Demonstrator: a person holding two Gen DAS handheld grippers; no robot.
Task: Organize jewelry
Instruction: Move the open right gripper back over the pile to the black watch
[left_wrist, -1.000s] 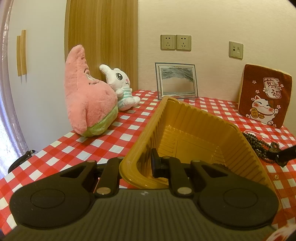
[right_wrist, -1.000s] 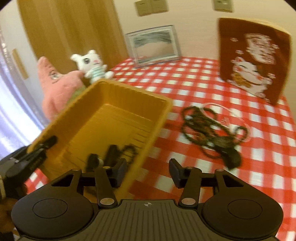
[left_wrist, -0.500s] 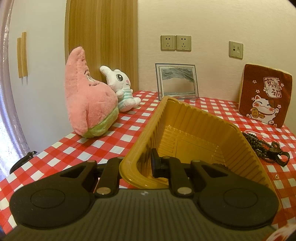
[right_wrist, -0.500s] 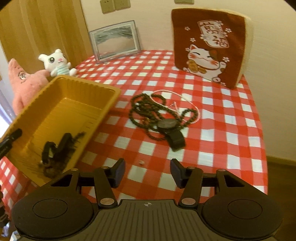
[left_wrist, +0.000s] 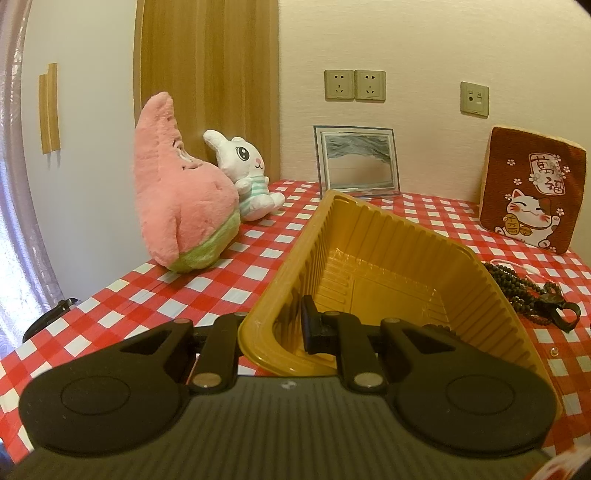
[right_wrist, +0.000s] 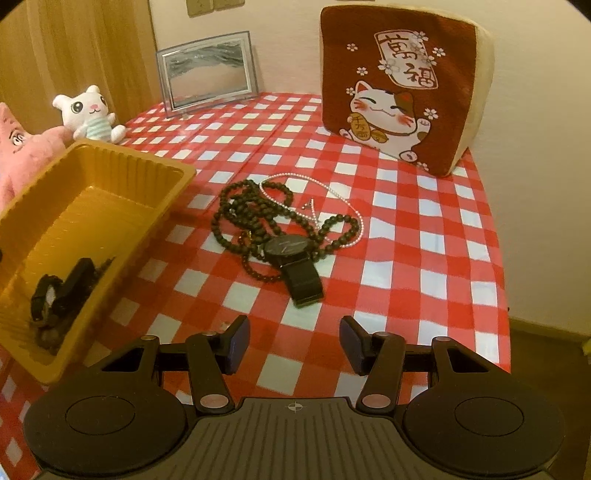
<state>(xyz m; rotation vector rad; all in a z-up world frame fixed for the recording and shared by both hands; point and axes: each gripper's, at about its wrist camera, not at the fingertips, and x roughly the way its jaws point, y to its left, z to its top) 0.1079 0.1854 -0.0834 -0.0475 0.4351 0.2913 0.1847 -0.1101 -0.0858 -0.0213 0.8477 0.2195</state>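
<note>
- Since a second ago the right claw (right_wrist: 294, 345) has swung away from over the yellow tray (right_wrist: 168, 199) and now looks down on the jewelry on the bench (right_wrist: 424, 258); the left claw (left_wrist: 275, 328) has kept its place on the tray.
- The bench wears a red-and-white checked cloth and carries everything here.
- The yellow tray (left_wrist: 369, 236) sits tilted, its near end lifted; the left claw is clamped on the near wall of the tray, one finger inside, the other outside.
- A dark strap-like piece (right_wrist: 61, 291) already lies in the tray's low near corner; what it is I cannot tell.
- A cat cushion (right_wrist: 399, 85), a pink plush (left_wrist: 181, 206), a white bunny plush (left_wrist: 247, 173) and a framed picture (left_wrist: 356, 160) stand along the back of the bench.
- The dark bead necklace (right_wrist: 243, 214) lies in a loose heap just right of the tray, apart from it.
- A thin pale chain (right_wrist: 332, 195) loops over and beside the beads.
- A black watch (right_wrist: 291, 258) rests on the near edge of the heap, its strap pointing toward the right claw.
- The right claw hangs above the bench with its fingers about half apart and nothing between them; the watch strap lies just ahead of the gap, not touching.
</note>
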